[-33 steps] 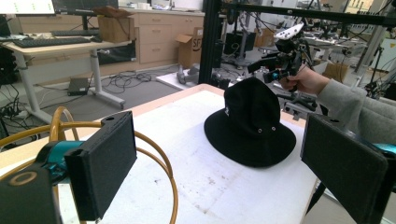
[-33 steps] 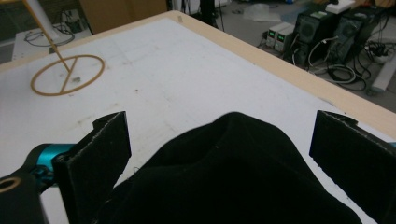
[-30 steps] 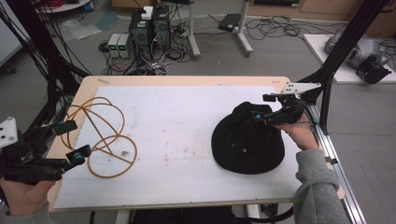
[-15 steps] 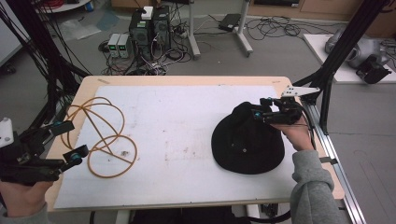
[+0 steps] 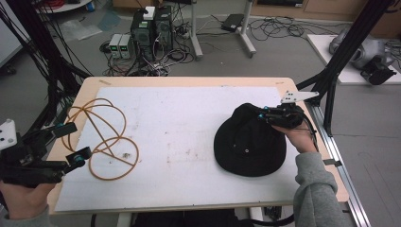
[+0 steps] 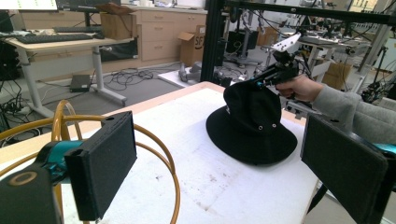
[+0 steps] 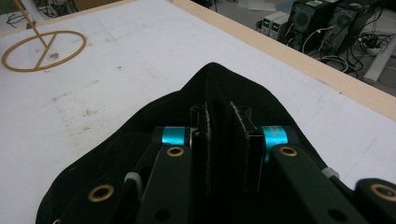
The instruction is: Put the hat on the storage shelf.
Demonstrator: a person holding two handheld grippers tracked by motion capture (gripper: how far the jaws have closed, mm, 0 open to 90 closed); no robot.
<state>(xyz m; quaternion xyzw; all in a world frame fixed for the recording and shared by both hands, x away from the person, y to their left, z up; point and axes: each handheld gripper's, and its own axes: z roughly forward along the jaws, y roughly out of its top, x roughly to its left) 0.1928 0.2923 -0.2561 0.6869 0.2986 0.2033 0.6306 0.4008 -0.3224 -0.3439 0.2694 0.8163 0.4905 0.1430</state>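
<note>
The right hand-held gripper (image 5: pixel 261 115) has just been closing and is now clamped on a fold of the hat (image 5: pixel 248 144) at the bench's (image 5: pixel 189 104) right side, so the thin pinch of cloth may slip out when lifted.

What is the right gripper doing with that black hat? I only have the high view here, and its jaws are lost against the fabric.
Observer: In the right gripper view, the right gripper has just closed its jaws, pinching a fold of the black hat between the pads.
Operator: Is the hat off the table?
Observer: The left gripper view shows the crown pulled up toward the gripper while the brim rests on the white table.
Operator: And the left gripper?
Observer: Its jaws stand wide open, nothing between them, with the orange cord looping just beyond.
</note>
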